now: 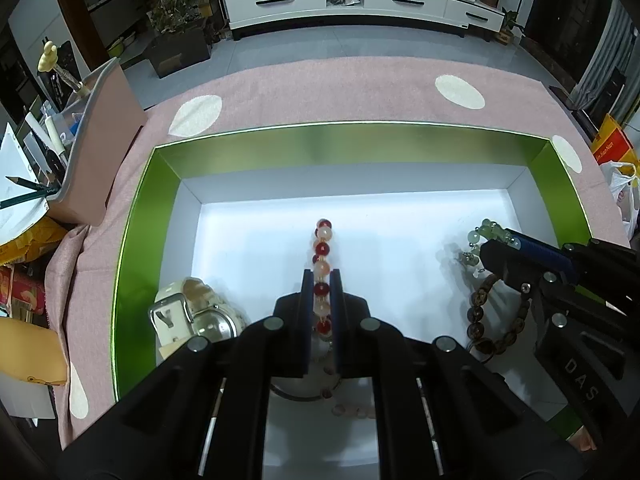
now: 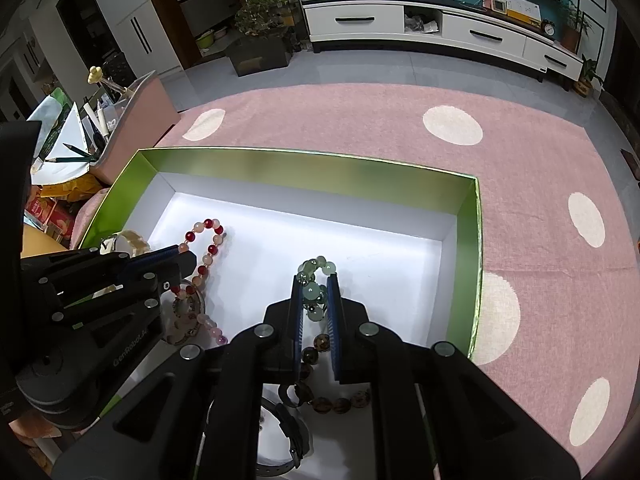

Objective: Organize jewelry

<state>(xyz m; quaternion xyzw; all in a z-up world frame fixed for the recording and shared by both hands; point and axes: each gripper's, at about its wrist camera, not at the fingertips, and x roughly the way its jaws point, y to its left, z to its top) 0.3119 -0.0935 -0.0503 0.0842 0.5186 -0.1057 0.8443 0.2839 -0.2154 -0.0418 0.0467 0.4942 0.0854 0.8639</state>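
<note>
A green-walled box (image 1: 352, 144) (image 2: 312, 172) with a white floor lies on a pink dotted cloth. My left gripper (image 1: 322, 276) (image 2: 188, 260) is shut on a red and peach bead bracelet (image 1: 323, 240) (image 2: 206, 240), whose loop hangs past the fingertips. My right gripper (image 2: 316, 280) (image 1: 496, 246) is shut on a pale green bead bracelet (image 2: 316, 268) (image 1: 486, 232). A brown bead bracelet (image 1: 480, 316) (image 2: 320, 400) lies on the box floor under the right gripper. A cream-strapped watch (image 1: 192, 312) (image 2: 128, 242) rests at the box's left side.
A pink organizer (image 1: 104, 148) (image 2: 140, 108) with pencils and papers stands left of the box. A silver ring-like piece (image 2: 188, 312) and pink beads lie under the left gripper. A dark watch (image 2: 288, 432) lies at the near edge. A white cabinet (image 1: 360, 0) stands far back.
</note>
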